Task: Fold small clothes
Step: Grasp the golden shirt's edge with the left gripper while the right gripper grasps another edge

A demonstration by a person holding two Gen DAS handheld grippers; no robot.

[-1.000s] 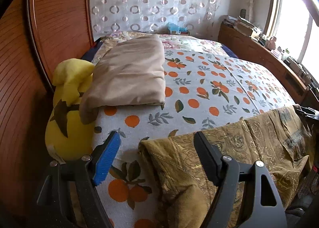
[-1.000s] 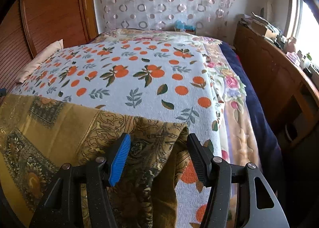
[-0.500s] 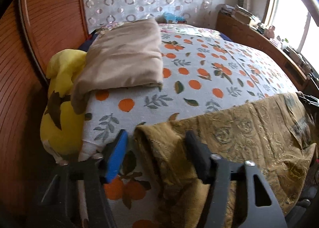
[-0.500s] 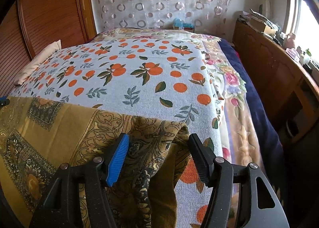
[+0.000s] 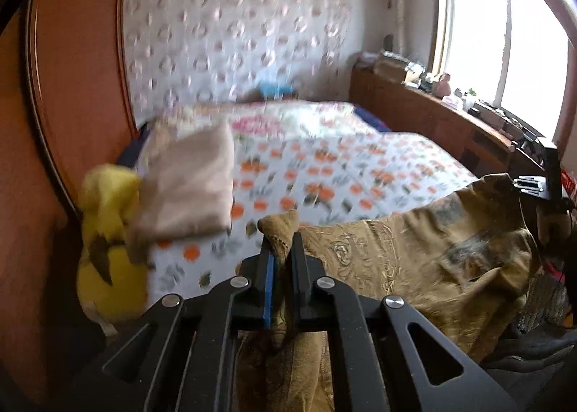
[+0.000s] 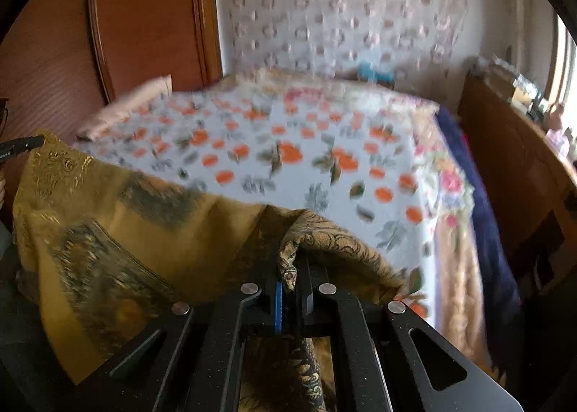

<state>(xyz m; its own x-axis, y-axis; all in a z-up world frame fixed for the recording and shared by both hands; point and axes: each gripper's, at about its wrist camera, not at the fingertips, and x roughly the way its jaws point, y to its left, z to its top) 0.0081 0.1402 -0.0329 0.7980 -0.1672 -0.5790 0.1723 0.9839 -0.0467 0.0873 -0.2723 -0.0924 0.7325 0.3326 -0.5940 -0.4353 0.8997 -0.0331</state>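
Both grippers have closed since half a second ago, when their jaws stood wide apart over the cloth. Now the left gripper [image 5: 280,257] pinches a bunched corner of the mustard patterned cloth [image 5: 414,260], and the right gripper [image 6: 291,276] clamps the cloth [image 6: 144,224] at its opposite corner. Both backgrounds are streaked with motion blur, unlike the sharper earlier frames.

Taking the orange-print bedspread [image 5: 342,174] as landmark: the cloth is raised at the two held corners and sags between them, in front of the bedspread's near edge.

Only the left wrist view shows the yellow plush toy [image 5: 108,231] off the bedspread's left side against the wooden headboard [image 5: 72,87], with the folded beige blanket [image 5: 191,188] on the bedspread's left part, overlapping the toy. That view also shows the bright window [image 5: 505,51] and the cluttered wooden sideboard [image 5: 414,105] beyond the bedspread's right side.

The right wrist view alone shows the floral-edged under-quilt [image 6: 447,188] and the dark blue sheet [image 6: 487,231] running down the bedspread's right side. There the blanket [image 6: 126,105] appears only as a pale sliver at the bedspread's far left.

No writing or labels can be read in either view.
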